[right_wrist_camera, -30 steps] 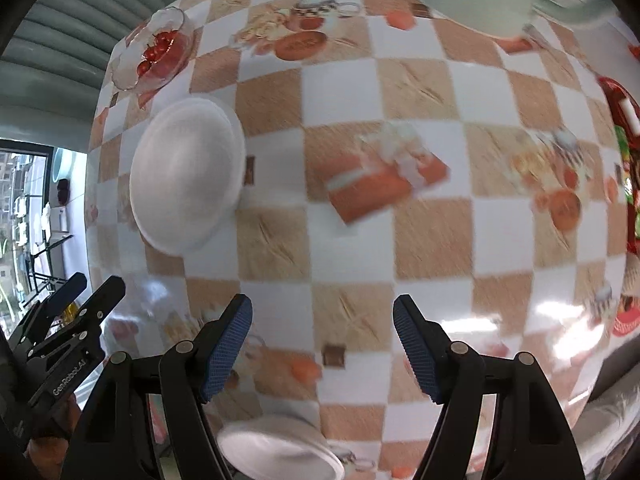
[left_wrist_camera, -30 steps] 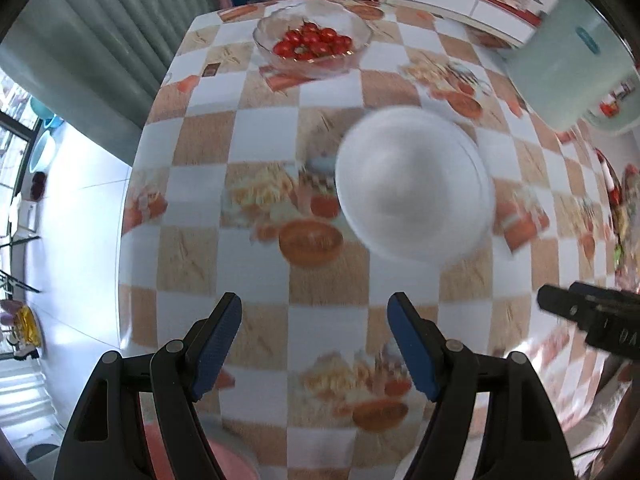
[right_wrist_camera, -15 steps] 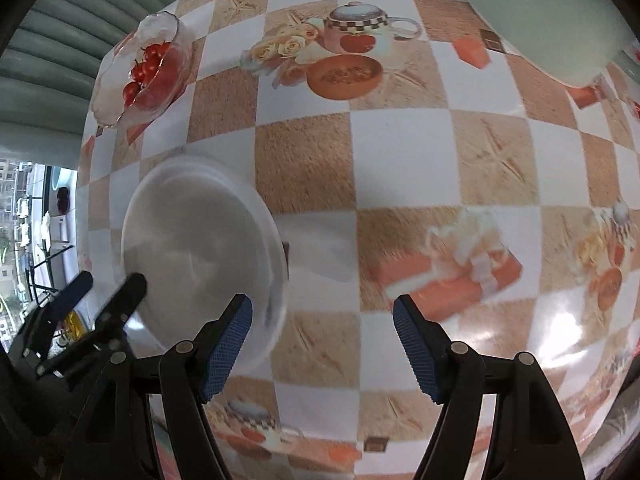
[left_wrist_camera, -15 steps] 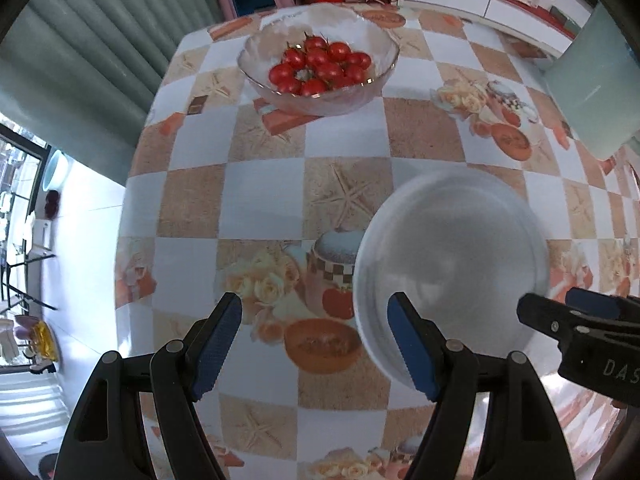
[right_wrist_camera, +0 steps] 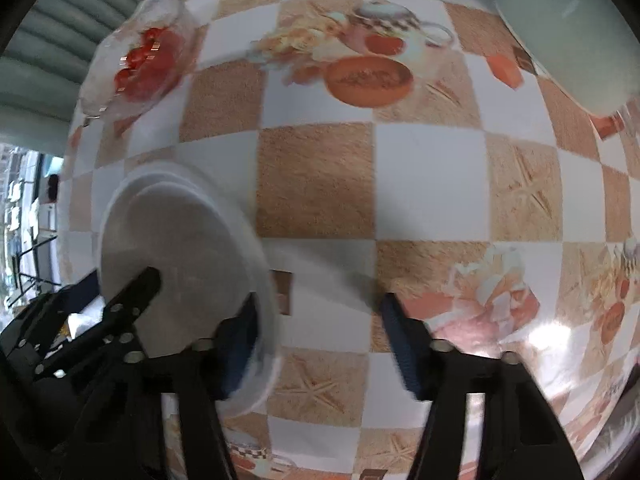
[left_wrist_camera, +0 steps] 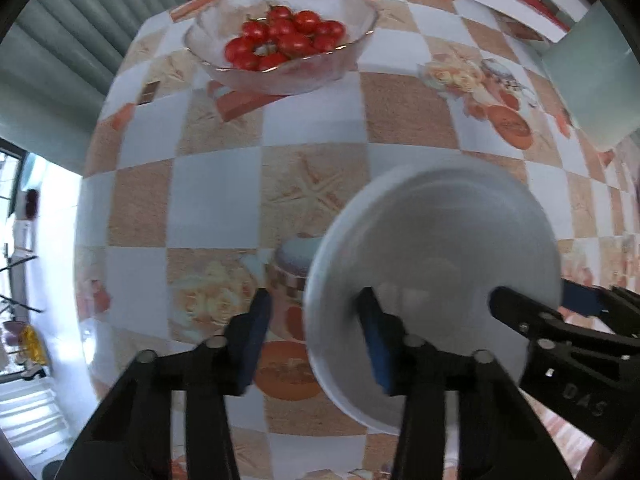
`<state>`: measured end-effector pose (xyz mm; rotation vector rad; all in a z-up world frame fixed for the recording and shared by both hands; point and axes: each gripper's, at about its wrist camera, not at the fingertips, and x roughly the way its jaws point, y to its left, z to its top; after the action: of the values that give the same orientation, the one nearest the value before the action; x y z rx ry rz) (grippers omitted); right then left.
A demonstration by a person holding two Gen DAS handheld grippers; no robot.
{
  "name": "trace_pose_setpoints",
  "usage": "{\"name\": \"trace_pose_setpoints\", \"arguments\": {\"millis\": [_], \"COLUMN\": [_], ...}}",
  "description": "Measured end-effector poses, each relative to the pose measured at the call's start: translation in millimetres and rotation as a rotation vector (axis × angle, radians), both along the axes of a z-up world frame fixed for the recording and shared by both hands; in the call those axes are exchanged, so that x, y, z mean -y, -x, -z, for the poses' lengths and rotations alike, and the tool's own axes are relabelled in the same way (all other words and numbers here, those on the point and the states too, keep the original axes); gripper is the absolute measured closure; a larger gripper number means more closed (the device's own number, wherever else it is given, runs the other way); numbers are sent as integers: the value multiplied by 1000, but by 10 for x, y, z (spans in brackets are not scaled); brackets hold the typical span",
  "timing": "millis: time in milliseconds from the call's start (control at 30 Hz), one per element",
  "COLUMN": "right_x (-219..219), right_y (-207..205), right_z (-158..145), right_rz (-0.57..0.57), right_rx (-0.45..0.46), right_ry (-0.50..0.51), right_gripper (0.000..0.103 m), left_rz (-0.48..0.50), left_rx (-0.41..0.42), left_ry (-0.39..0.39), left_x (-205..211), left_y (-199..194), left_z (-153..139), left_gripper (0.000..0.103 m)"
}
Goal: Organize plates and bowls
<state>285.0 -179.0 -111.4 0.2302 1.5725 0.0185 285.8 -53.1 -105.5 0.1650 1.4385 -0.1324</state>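
A white plate (left_wrist_camera: 436, 264) lies on the checkered tablecloth; it also shows in the right wrist view (right_wrist_camera: 180, 248). My left gripper (left_wrist_camera: 316, 336) is open, straddling the plate's left rim, one finger over the plate and one outside it. My right gripper (right_wrist_camera: 316, 340) is open, its left finger at the plate's right rim and its right finger over bare cloth. Each gripper shows at the edge of the other's view. A glass bowl of cherry tomatoes (left_wrist_camera: 280, 36) stands at the far side, also visible in the right wrist view (right_wrist_camera: 136, 64).
A pale green container (left_wrist_camera: 592, 88) stands at the far right, also in the right wrist view (right_wrist_camera: 568, 32). The table's left edge (left_wrist_camera: 86, 184) drops to a bright floor. Corrugated grey-green wall panels lie beyond the far left.
Both grippers have moved forward and down to the plate, which now sits between them. The left gripper's jaws have narrowed somewhat around the plate's rim.
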Motion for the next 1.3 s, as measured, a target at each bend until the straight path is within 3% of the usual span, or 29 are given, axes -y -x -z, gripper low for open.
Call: {"name": "trace_pose_setpoints", "arguments": {"millis": [67, 167, 400, 800, 1000, 1133, 1300], "right_x": [-88, -166, -181, -328, -403, -411, -263], "right_y": [-6, 20, 326, 1214, 1586, 1751, 1848], "right_z": [9, 29, 42, 73, 72, 91, -51], "right_rz": [-22, -22, -46, -45, -26, -6, 9], "right_rx": [-8, -21, -59, -135, -157, -144, -136], "right_ry": [-12, -31, -44, -59, -63, -58, -62], "right_gripper": [75, 85, 85, 85, 85, 85, 85], "left_rz": [35, 66, 87, 141, 140, 148, 125], "left_rx": [-11, -17, -31, -71, -101, -79, -83], "left_ry": [-1, -23, -12, -12, -1, -21, -10], "left_x": [77, 162, 196, 282, 275, 324, 372], "left_y": [-8, -12, 181, 1078, 1344, 1556, 1547], "left_z": [5, 11, 31, 81, 99, 111, 67], "left_gripper": [75, 75, 75, 74, 74, 73, 73]}}
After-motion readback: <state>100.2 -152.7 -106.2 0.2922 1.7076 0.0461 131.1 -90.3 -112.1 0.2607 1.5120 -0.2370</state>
